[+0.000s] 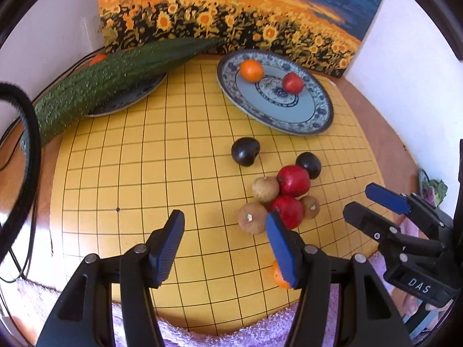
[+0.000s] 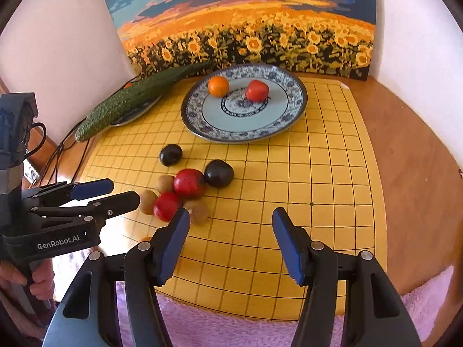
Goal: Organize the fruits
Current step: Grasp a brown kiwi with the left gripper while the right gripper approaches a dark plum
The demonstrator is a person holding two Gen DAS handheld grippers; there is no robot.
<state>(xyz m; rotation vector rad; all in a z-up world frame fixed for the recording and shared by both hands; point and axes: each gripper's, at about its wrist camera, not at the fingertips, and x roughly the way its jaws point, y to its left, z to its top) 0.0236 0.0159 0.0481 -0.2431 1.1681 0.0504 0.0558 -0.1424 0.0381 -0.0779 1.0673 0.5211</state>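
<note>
Both tools hovering over the loose fruit, nothing picked up yet

The tabletop (image 2: 405, 156), backed by a sunflower painting (image 2: 246, 29), is carrying a yellow grid board (image 2: 289, 202); the plate (image 2: 292, 86) is already holding an orange (image 2: 218, 86) and a red fruit (image 2: 257, 90). The fruit pile (image 2: 185, 190) is lying near it. The left tool (image 1: 225, 231) and right tool (image 2: 230, 225) are hanging released, empty; next, I judge, one needs to be closing on a single piece.

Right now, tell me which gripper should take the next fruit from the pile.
Probably left. The left gripper hangs open right beside the pile, one finger overlapping a red fruit. The right gripper opens over bare board.
</note>
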